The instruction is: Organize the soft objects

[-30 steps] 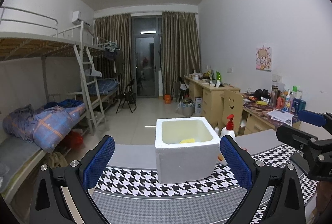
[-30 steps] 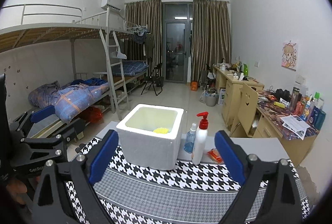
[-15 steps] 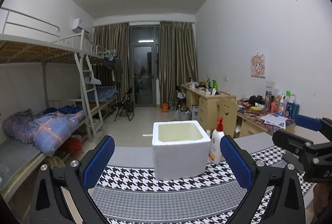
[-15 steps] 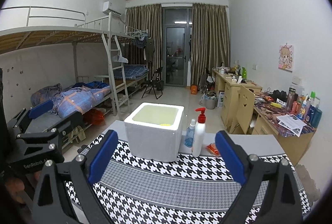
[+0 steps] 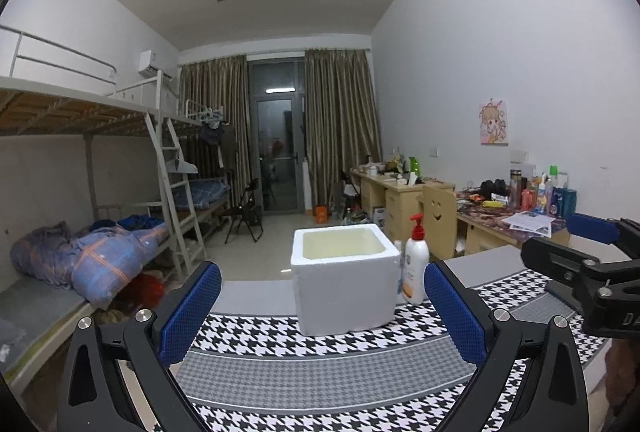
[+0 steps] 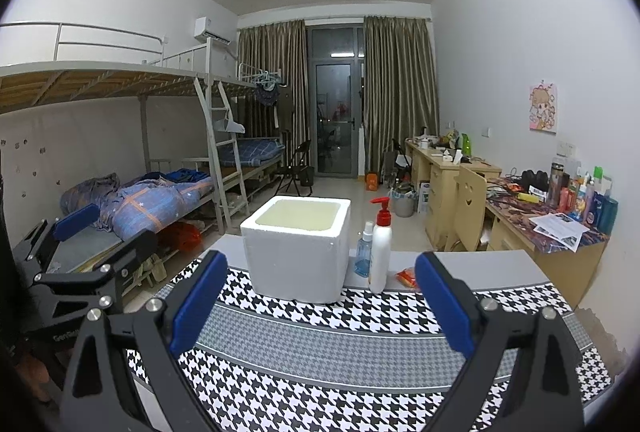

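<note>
Left gripper point(image 5: 322, 312) held above the near edge of the table, blue-padded fingers point(image 5: 191, 312) spread wide, nothing between them. Right gripper point(image 6: 320, 306) likewise above the near edge, fingers point(image 6: 199, 306) wide apart and empty. Each gripper shows in the other's view: the right one at the far right edge of the left wrist view, the left one at the far left edge of the right wrist view. Table covered by a black-and-white houndstooth cloth point(image 6: 340, 344) with a grey band across it. White foam box point(image 6: 298, 248) stands upright on the far part of the cloth, open top, pale yellowish inner walls visible; from this height its floor is hidden, so cannot tell what lies inside. Just right of the box: a white pump bottle with red pump point(image 6: 380, 248), a small blue spray bottle point(image 6: 363, 252) beside it, and an orange packet point(image 6: 406, 277) farther right on the bare grey tabletop. No soft objects visible on the cloth itself.
</note>
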`<action>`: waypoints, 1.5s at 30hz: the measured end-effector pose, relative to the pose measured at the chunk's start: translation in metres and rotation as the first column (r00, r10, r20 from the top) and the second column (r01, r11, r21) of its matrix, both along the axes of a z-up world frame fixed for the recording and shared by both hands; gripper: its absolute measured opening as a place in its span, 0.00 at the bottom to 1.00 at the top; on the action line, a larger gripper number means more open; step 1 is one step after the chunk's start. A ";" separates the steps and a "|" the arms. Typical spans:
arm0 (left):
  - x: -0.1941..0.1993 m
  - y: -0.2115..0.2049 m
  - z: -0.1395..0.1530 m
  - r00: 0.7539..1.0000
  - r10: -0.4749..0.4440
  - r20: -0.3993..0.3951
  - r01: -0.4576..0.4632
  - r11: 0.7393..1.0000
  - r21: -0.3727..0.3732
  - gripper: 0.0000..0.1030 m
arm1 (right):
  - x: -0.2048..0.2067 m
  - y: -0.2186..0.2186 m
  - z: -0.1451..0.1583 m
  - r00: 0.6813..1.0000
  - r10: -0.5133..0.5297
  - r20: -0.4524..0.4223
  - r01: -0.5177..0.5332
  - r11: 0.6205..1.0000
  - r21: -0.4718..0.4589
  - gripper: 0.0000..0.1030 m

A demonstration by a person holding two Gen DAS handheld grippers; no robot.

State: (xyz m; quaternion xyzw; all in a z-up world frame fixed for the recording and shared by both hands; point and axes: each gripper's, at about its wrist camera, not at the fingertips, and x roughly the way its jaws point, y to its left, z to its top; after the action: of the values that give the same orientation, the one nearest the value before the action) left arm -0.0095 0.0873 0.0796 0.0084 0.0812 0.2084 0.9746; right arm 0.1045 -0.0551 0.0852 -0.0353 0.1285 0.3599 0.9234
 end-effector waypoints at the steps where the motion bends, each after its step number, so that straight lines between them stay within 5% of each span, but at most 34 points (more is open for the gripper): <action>1: -0.002 -0.001 -0.001 1.000 -0.009 0.004 0.009 1.000 -0.004 0.99 | -0.001 -0.001 -0.002 1.000 -0.002 0.004 0.002 1.000 0.000 0.94; 45: -0.013 -0.011 -0.051 1.000 0.000 -0.007 -0.001 0.999 -0.051 0.99 | -0.017 -0.022 -0.059 0.998 -0.059 -0.013 0.060 0.997 0.038 0.94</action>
State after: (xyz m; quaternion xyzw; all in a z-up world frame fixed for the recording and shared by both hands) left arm -0.0228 0.0759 0.0289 -0.0157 0.0898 0.2064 0.9742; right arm 0.0877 -0.0775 0.0263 -0.0115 0.1280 0.3348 0.9335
